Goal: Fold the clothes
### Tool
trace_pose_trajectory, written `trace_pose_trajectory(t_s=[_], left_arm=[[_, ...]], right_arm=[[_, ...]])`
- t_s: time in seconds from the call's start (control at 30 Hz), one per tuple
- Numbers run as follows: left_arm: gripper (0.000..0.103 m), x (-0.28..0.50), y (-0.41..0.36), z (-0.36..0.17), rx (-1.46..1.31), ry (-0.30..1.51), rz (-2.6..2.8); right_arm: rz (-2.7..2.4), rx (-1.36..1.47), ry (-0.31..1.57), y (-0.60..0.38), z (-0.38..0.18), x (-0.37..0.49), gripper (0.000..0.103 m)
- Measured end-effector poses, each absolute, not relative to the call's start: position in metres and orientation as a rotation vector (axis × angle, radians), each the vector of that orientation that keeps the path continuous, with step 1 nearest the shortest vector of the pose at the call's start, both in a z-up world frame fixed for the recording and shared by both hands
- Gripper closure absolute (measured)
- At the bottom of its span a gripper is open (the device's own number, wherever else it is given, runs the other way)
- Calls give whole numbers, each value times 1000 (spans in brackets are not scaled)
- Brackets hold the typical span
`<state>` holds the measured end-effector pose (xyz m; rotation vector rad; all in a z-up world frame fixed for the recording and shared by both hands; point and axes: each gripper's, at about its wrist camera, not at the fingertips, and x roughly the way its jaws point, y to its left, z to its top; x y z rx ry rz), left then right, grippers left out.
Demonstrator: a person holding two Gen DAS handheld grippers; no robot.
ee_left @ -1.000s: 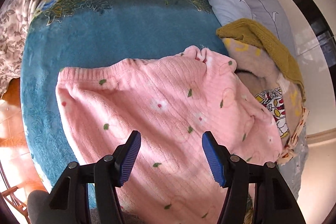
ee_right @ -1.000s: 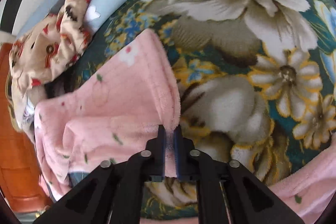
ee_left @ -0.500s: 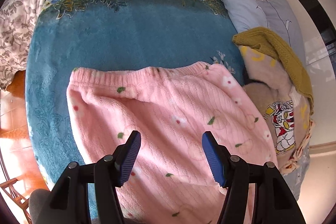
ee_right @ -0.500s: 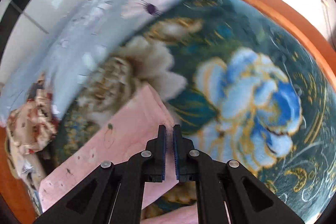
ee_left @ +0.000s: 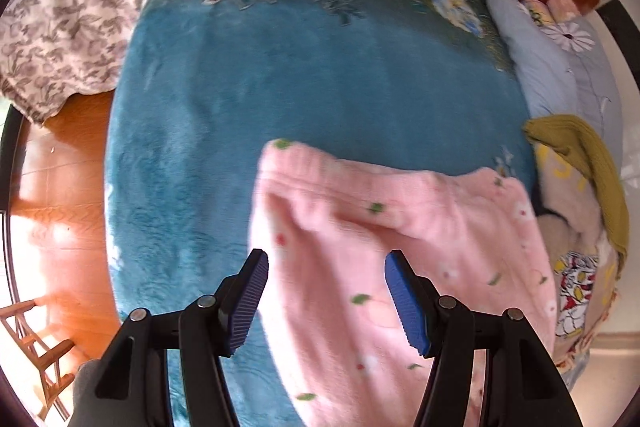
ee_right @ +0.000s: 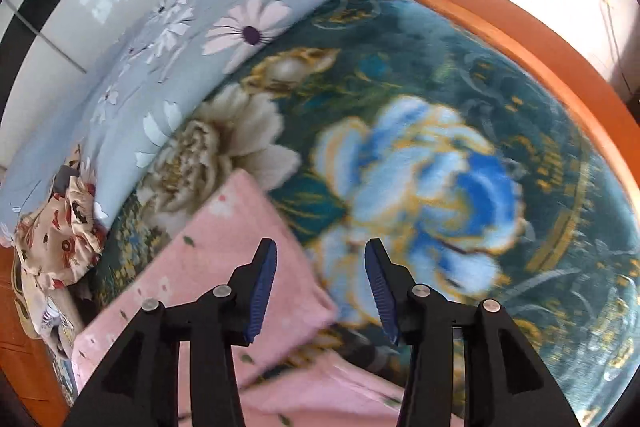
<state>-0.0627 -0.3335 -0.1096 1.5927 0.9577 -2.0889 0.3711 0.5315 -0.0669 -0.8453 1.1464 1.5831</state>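
Right gripper (ee_right: 320,287) just opened off pink garment (ee_right: 224,267), clothes pile (ee_left: 576,227) alongside

A teal floral blanket (ee_left: 304,99) covers the bed, pale blue daisy-print pillows (ee_right: 168,39) along its edge.

Pink fleece garment with small leaf print (ee_left: 400,247): soft, fuzzy, matt. Teal plush floral blanket (ee_left: 300,87): velvety nap. Orange wooden bed frame (ee_right: 520,39): smooth, glossy. Pale blue cotton daisy-print pillow (ee_right: 180,39): smooth, matt. Mustard knitted garment (ee_left: 588,163): ribbed, coarse.
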Motion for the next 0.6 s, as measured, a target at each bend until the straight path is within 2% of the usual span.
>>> trace_pose_trajectory(t_s=[0.23,0.3,0.6], left_arm=[[38,-56,-350,-154,1669,905,-1995],[38,-54,-352,-164,1685,924,-1976],[40,-52,-355,-177,1698,1013,-1985]], right_arm=[[1500,-914,1272,482,-84,428,54],[1500,-925,1337,464,-90,441,48],[1381,-857,1666,393,-142,462,48]])
